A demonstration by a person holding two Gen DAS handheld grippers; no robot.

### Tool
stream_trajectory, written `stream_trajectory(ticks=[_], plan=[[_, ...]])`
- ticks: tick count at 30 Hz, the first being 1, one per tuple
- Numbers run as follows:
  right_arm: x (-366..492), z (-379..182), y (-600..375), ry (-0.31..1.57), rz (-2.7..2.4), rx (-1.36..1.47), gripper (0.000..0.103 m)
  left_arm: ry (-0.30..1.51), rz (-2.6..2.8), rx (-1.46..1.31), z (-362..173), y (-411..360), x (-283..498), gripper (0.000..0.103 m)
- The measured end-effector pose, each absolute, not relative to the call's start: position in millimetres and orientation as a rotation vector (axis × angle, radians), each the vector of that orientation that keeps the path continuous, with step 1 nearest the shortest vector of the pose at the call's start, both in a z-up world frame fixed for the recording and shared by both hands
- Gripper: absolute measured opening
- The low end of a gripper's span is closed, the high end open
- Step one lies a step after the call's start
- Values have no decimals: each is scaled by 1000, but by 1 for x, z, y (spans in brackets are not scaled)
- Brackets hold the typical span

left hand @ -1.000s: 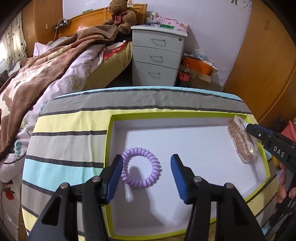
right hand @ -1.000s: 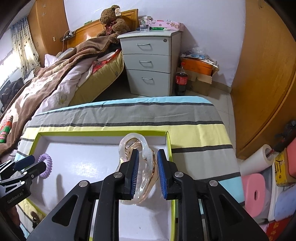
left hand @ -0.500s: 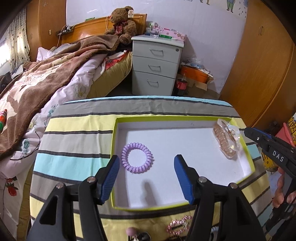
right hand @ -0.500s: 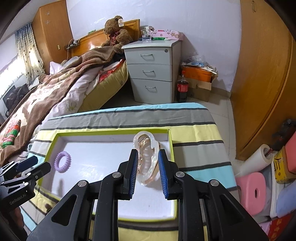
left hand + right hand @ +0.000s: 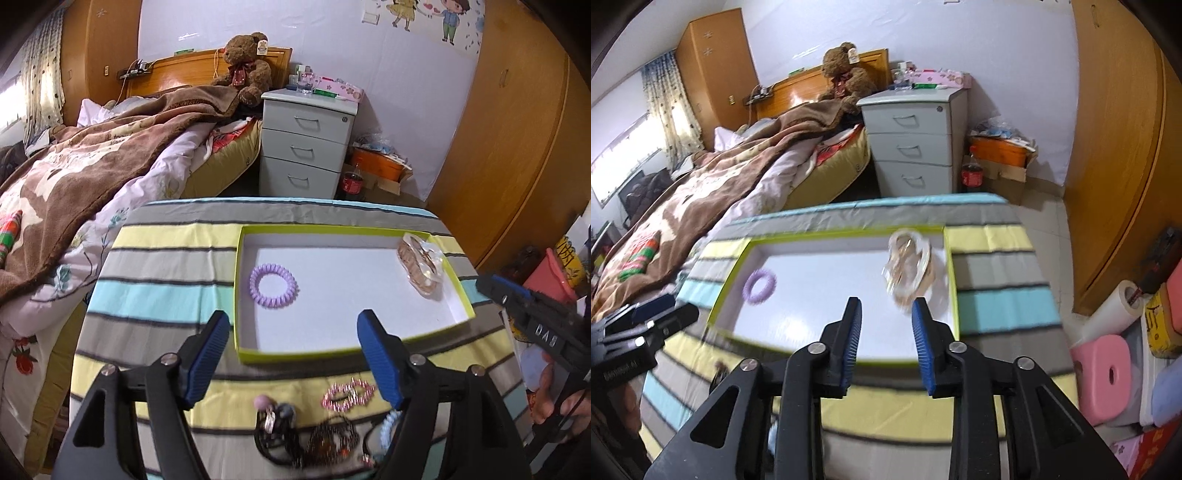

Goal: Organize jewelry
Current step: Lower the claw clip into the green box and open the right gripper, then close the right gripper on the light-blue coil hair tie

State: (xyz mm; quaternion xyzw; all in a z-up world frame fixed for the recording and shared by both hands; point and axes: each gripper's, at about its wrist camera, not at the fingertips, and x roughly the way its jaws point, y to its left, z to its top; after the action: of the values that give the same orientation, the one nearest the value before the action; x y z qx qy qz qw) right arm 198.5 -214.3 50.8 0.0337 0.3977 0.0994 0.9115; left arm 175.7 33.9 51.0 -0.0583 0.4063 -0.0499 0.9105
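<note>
A white tray with a lime-green rim (image 5: 243,288) (image 5: 951,273) lies on the striped tablecloth. In it are a purple coil hair tie (image 5: 272,285) (image 5: 760,285) at the left and a clear amber hair claw (image 5: 421,268) (image 5: 908,266) at the right. My left gripper (image 5: 295,354) is open and empty, above the tray's near edge. My right gripper (image 5: 885,336) is open and empty, drawn back from the claw. A pink sparkly clip (image 5: 348,394), dark hair ties (image 5: 280,435) and a light blue coil tie (image 5: 388,424) lie in front of the tray.
The striped table (image 5: 155,295) stands beside a bed with a brown blanket (image 5: 92,158). A grey drawer unit (image 5: 306,144) and wooden wardrobe (image 5: 517,147) are beyond. Pink stool (image 5: 1108,373) and paper roll (image 5: 1115,310) stand at the right of the table.
The right gripper has opened and let go of the amber claw, which now lies in the tray. Both grippers have pulled back and up, bringing the loose items in front of the tray into view.
</note>
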Motion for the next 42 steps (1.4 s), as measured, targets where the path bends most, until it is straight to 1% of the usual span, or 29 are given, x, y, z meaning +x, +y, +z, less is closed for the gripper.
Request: stream_trajectory(ticks=[4, 12, 25, 40, 42], plan=[[178, 40, -214, 837, 228, 68, 30, 830, -112, -146, 47, 42, 154, 80], [152, 7, -190, 920, 348, 1, 30, 830, -92, -219, 32, 64, 117, 83], [148, -25, -165, 993, 442, -54, 30, 859, -14, -308, 7, 107, 82, 83], [142, -31, -148, 964, 466, -163, 30, 881, -39, -321, 1, 104, 73, 84], [142, -31, -148, 961, 468, -165, 26, 887, -38, -316, 1, 101, 72, 84]])
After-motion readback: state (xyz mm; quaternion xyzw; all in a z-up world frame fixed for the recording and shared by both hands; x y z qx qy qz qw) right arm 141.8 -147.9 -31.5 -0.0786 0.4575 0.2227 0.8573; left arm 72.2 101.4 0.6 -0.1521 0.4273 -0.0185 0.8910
